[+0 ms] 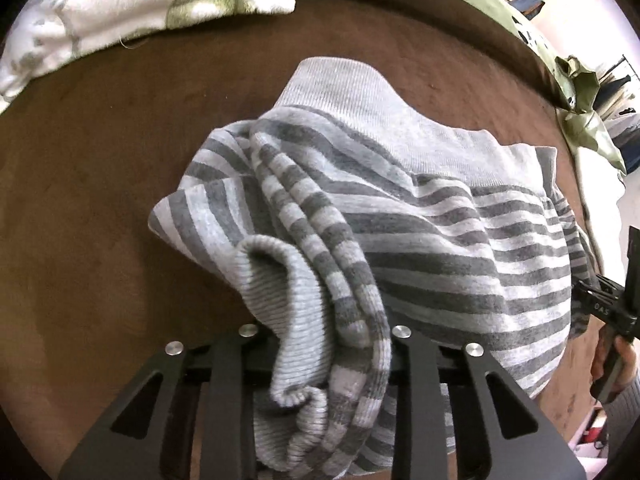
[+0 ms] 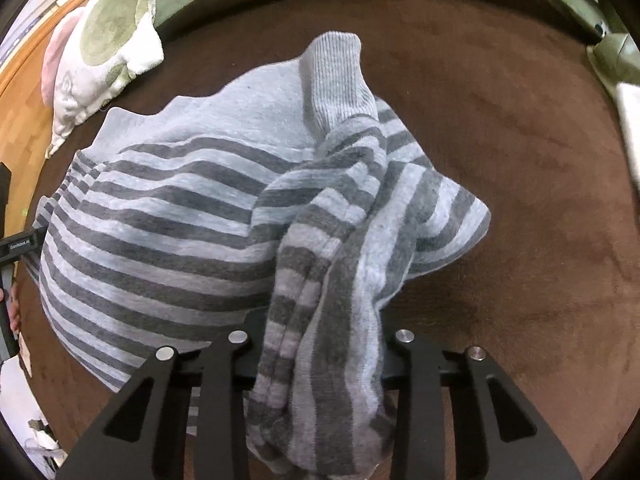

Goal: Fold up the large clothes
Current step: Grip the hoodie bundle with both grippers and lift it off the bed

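Sweater (image 1: 420,216), grey striped, on brown surface (image 1: 80,200), bunched at 6 o'clock in both views. Left gripper (image 1: 324,360) and right gripper (image 2: 320,364) each narrowed onto a gathered wad. Risk: thick bunches slip, uneven pull twists fold. Both point steeply down; hand (image 1: 616,364) at 3 o'clock.

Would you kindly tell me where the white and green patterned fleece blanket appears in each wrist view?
Left wrist view: the white and green patterned fleece blanket lies top left, on the brown surface.
Right wrist view: it sits upper left, beside the wooden floor.
Shared landmark: the grey striped sweater, central in both.
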`<state>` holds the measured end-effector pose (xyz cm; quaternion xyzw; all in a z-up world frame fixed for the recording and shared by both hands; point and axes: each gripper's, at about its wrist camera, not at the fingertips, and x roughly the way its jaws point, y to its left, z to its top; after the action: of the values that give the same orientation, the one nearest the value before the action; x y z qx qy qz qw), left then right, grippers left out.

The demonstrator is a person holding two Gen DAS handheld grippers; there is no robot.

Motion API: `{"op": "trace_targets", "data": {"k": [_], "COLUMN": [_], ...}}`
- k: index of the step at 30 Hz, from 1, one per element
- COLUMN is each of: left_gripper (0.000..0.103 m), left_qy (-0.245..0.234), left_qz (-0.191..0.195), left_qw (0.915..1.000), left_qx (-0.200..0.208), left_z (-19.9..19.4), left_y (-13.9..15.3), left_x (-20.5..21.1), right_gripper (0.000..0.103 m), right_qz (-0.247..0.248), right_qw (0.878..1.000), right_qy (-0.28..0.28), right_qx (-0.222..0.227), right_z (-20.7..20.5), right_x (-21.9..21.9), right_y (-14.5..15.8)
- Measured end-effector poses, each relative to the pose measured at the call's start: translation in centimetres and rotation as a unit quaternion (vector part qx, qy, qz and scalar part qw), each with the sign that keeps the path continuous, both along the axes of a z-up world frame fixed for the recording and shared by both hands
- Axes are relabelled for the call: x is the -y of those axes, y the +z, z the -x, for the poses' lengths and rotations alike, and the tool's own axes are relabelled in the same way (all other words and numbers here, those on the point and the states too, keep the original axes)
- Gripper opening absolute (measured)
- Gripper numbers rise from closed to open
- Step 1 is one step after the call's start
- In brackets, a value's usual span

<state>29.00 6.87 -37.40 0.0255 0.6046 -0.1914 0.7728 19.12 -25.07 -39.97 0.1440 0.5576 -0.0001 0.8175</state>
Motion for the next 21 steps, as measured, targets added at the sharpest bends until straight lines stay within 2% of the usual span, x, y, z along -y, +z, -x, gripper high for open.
{"op": "trace_targets", "data": {"k": [5, 12, 18, 21], "left_gripper": [0.029, 0.022, 0.021, 0.020], "left_qy": [0.046, 0.066, 0.040, 0.032], "left_qz": [0.031, 0.049, 0.034, 0.039], "left_qw": [0.9985, 0.9965, 0.9982, 0.9981], "left_qx": [-0.005, 0.012, 0.030, 0.034], "left_z": [0.0, 0.7, 1.0, 1.2], "left_y": [-0.7, 1.3, 4.4, 5.7], "left_x": [-0.7, -1.0, -0.7, -0.9], "right_gripper": [0.032, 0.032, 0.032, 0.031], "right_qz": [-0.015, -0.012, 0.011, 0.017], "right_qw": [0.999, 0.999, 0.999, 0.998], "right_qy": [-0.032, -0.051, -0.030, -0.025], "right_qx": [-0.006, 0.014, 0.036, 0.049], "right_z": [-0.1, 0.4, 0.3, 0.4], "right_x": [0.8, 0.4, -0.9, -1.2], "right_y": [-0.5, 2.2, 5.7, 7.5]}}
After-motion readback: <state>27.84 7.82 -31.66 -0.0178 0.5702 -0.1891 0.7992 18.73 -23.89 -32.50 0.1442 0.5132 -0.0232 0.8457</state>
